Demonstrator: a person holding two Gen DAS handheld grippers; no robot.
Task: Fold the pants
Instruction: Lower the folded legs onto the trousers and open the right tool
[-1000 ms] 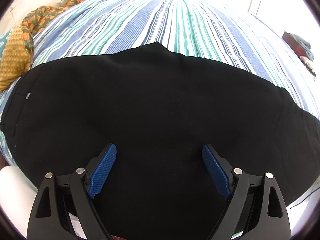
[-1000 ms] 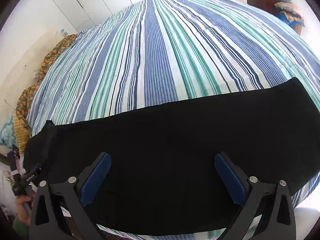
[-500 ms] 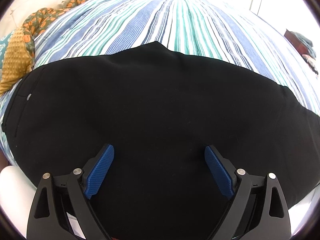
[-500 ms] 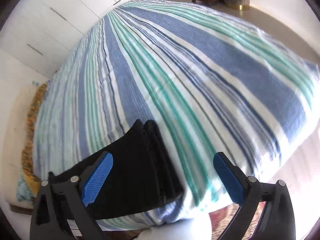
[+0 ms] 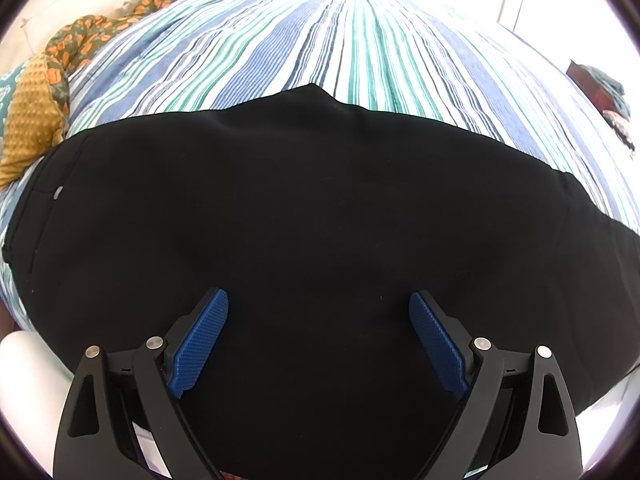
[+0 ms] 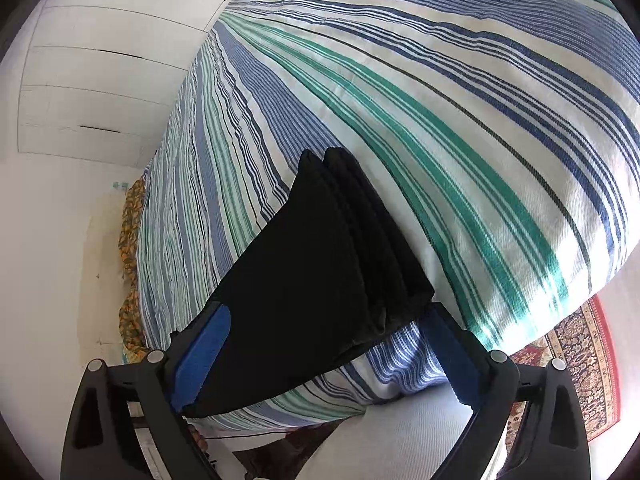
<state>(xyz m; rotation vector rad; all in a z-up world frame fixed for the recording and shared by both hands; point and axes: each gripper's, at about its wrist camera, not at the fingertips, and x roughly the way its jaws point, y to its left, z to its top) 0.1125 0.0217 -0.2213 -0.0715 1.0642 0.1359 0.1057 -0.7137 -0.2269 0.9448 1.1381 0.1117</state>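
Swung round since a second ago, the right claw [image 6: 324,350] now looks along the trouser-leg hems from the bed's corner rather than across the cloth; the left claw [image 5: 318,334] has hardly shifted.

Biggest in the room is the bed with its blue, green and white striped cover [image 5: 360,44], and lying flat across its near edge are the black fabric pants [image 5: 304,208], folded lengthwise so the legs lie stacked. From the right wrist view those stacked black layers [image 6: 316,268] end in hems between the spread blue pads, one pad [image 6: 202,354] lying against the cloth. The left claw hangs over the seat of the pants, spread wide, gripping nothing.

White panelled cupboard doors [image 6: 100,68] stand beyond the bed. A red patterned rug [image 6: 576,364] lies on the floor by the corner. An orange and green floral blanket [image 5: 96,36] is bunched at the far left edge, beside a mustard dotted cushion [image 5: 30,120]. A small grey button [image 5: 58,192] sits near the waistband. No writing can be read anywhere.
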